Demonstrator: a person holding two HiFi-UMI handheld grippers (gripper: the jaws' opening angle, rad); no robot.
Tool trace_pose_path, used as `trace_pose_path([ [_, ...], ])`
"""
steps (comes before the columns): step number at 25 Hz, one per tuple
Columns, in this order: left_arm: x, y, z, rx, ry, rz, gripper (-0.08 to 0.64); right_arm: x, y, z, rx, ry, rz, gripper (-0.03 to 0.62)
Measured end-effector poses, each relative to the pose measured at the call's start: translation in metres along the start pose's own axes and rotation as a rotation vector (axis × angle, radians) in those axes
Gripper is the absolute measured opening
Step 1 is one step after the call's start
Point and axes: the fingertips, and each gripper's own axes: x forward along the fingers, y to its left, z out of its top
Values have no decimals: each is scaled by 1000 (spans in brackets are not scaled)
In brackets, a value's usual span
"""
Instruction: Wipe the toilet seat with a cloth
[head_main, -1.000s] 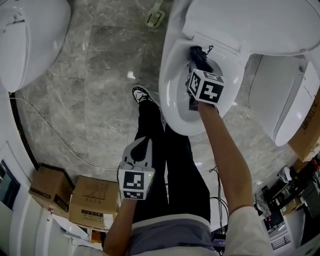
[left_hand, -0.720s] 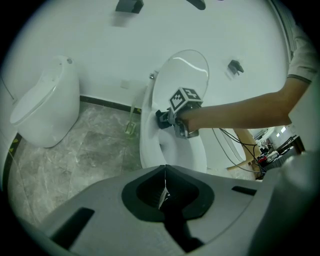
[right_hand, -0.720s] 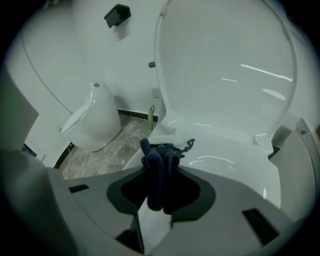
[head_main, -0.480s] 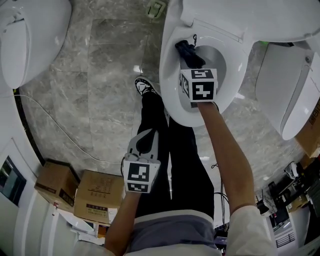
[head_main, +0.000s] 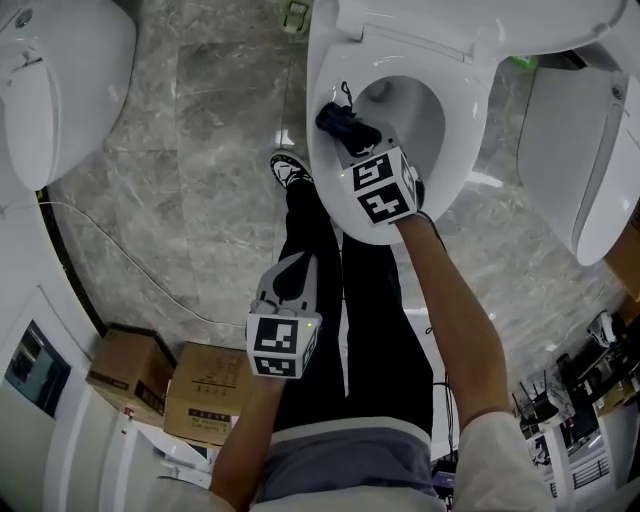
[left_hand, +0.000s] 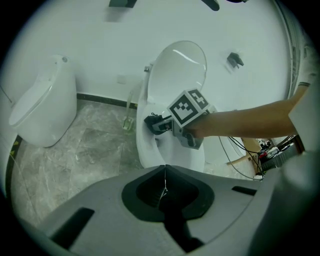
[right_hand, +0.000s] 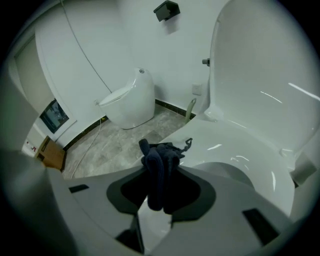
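Status: wiping stroke in hand, right side only.

Right hand-held gripper (right_hand: 159, 199): jaws clamped on a dark, bunched cloth (right_hand: 160, 155), which stands up between them and sticks out past the tips. In the head view the cloth (head_main: 345, 125) sits over the toilet seat (head_main: 325, 190), on the part of the ring at the picture's left, just beside the bowl opening (head_main: 410, 110). I judge it to be touching the seat, but no view shows the contact itself. The lid (right_hand: 260, 85) stands raised behind.

Left hand-held gripper (left_hand: 165, 186): jaws together, nothing between them. It hangs by the person's leg, well apart from the toilet.

Recommendations for the step:
- I keep the clamp firm; the cloth is a loose wad and could slip out under drag.
- I tilt the gripper so that the cloth, not the hard jaw tips, meets the seat.
- I follow the curve of the ring with steady downward pressure and overlapping passes.
- I stay on the seat's top face and keep the cloth's hanging end out of the bowl.

Risk: the wad covers only a narrow strip, so streaks may be missed.
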Motion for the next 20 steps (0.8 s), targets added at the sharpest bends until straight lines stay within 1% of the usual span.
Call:
trace_pose_path([
  [2, 0, -1, -2, 3, 2, 3, 11, -3, 8, -5, -10, 2, 27, 110],
  [7, -4, 2, -6, -38, 2, 17, 11, -10, 29, -22, -62, 5, 83, 110],
  [11, -6, 8, -10, -49, 7, 43, 11, -17, 46, -37, -75, 8, 129, 109],
  [16, -5, 9, -14, -54, 12, 59, 11, -28, 64, -57, -20, 9, 169, 110],
  [20, 1, -1, -16, -60, 15, 52, 11, -35, 69, -70, 39, 0, 173, 110],
])
